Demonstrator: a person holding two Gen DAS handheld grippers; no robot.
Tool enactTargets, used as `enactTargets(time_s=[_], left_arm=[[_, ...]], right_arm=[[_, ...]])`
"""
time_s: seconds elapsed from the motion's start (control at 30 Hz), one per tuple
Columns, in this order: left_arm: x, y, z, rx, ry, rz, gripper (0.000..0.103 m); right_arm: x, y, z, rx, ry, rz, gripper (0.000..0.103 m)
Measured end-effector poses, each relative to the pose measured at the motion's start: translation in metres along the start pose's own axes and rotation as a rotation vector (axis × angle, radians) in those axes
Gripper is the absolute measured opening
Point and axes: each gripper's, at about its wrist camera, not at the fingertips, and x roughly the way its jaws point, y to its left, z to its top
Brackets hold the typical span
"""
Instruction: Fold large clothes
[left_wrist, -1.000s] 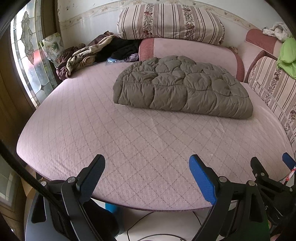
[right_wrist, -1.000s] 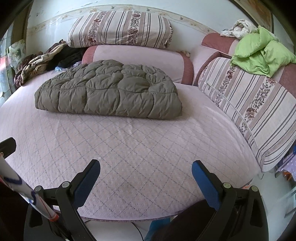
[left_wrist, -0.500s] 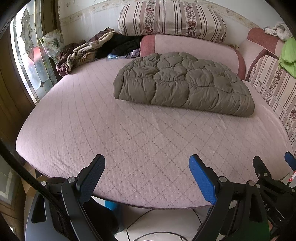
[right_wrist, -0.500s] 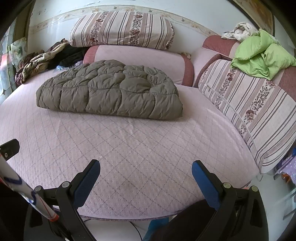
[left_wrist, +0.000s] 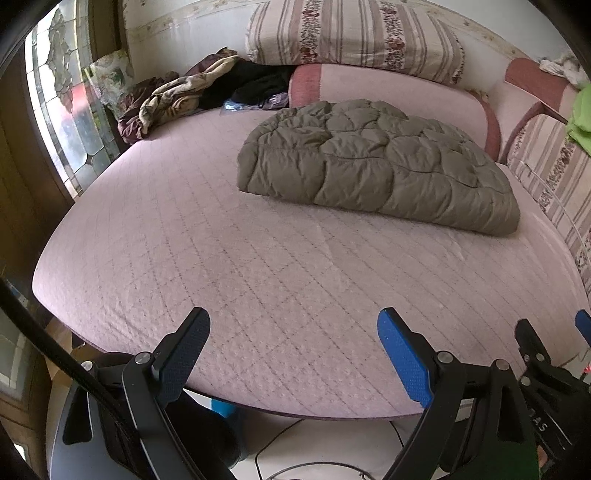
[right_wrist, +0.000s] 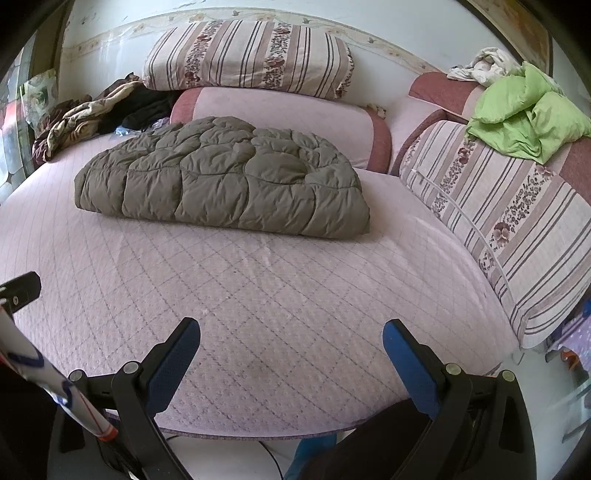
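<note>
An olive quilted puffer coat (left_wrist: 376, 166) lies folded into a thick bundle on the far half of the pink quilted bed (left_wrist: 258, 258); it also shows in the right wrist view (right_wrist: 225, 177). My left gripper (left_wrist: 293, 339) is open and empty, over the bed's near edge, well short of the coat. My right gripper (right_wrist: 291, 350) is open and empty too, also over the near edge. The right gripper's fingers (left_wrist: 528, 339) show at the lower right of the left wrist view.
Striped pillows (right_wrist: 243, 59) and pink bolsters (right_wrist: 295, 118) line the back and right (right_wrist: 517, 206). A heap of dark and tan clothes (left_wrist: 177, 96) sits at the back left by a stained-glass window (left_wrist: 66, 110). A green garment (right_wrist: 528, 114) lies on the right cushion.
Both views have shifted slightly: the coat and bed sit a little lower in frame than before. Both grippers stay open and the coat has not moved.
</note>
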Motion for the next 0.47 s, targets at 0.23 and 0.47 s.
enactTargets(time_s=[0.23, 0.47], left_arm=[[0.014, 0.016, 0.002, -0.043, 0.028, 0.02, 0.091], [0.021, 0.01, 0.0, -0.017, 0.043, 0.01, 0.091]], right_arm=[[0.006, 0.003, 0.004, -0.004, 0.014, 0.016, 0.101], [0.02, 0.006, 0.001, -0.001, 0.064, 0.051, 0.101]])
